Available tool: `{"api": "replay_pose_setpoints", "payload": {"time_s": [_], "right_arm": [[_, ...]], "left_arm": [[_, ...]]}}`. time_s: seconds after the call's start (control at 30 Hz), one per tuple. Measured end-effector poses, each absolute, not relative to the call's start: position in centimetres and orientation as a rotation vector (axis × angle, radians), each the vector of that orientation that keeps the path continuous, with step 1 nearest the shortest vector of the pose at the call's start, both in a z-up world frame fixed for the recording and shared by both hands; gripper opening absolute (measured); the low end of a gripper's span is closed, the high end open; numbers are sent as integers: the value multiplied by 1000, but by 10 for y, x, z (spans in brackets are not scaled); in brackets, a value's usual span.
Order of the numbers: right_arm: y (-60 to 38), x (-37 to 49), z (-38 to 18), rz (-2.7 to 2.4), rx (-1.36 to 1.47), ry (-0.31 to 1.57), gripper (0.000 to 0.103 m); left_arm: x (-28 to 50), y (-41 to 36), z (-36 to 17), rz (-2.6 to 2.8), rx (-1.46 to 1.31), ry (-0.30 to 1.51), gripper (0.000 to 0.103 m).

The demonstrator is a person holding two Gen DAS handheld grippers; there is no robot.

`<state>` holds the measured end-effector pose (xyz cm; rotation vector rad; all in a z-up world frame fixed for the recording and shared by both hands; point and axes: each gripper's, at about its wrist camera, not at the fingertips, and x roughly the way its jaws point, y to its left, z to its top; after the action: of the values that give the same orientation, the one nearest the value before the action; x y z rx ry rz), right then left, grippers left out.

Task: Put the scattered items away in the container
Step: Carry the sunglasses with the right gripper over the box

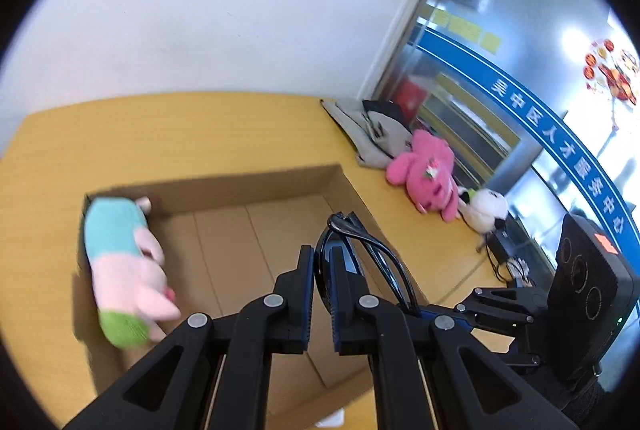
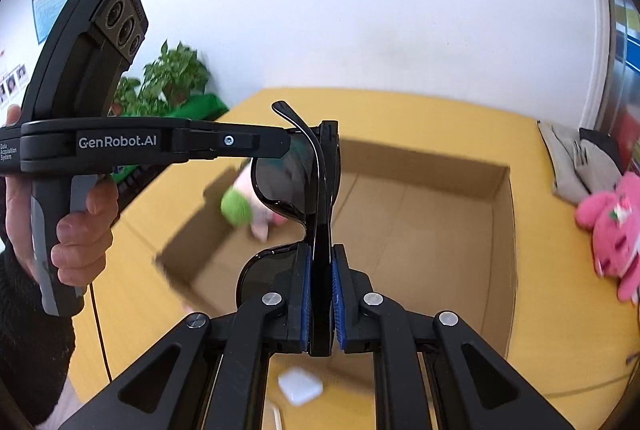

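Note:
A pair of black sunglasses [image 2: 280,182] hangs in the air above an open cardboard box [image 2: 504,214], held by both grippers. My right gripper [image 2: 322,258] is shut on the folded frame near one lens. My left gripper [image 2: 312,138], gripped by a hand [image 2: 80,238], comes in from the left and is shut on the upper end. In the left wrist view the sunglasses [image 1: 348,230] stick out past my left gripper [image 1: 322,254], over the box [image 1: 256,186]. A pastel plush toy [image 1: 120,262] lies inside the box against its left wall.
The box sits on a yellow table [image 1: 160,134]. A pink plush [image 1: 432,170], a white plush [image 1: 488,208] and a grey bag [image 1: 368,134] lie by the glass wall at the right. A small white item [image 2: 300,386] lies at the near edge. A potted plant [image 2: 172,78] stands beyond the table.

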<state>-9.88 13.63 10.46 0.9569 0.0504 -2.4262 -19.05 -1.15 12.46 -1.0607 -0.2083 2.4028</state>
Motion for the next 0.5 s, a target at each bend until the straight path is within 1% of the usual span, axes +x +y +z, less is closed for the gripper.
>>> {"api": "replay_pose_setpoints", "payload": {"time_s": [0.23, 0.37, 0.5], "right_arm": [[121, -166, 114, -2411, 996, -46, 11], [115, -196, 107, -2403, 1025, -93, 11], [115, -228, 85, -2384, 1083, -147, 11]], "left_arm": [[-243, -20, 138, 2436, -1094, -168, 6], [-276, -24, 130, 2431, -1136, -162, 6], [-305, -24, 111, 2400, -1167, -167, 4]]}}
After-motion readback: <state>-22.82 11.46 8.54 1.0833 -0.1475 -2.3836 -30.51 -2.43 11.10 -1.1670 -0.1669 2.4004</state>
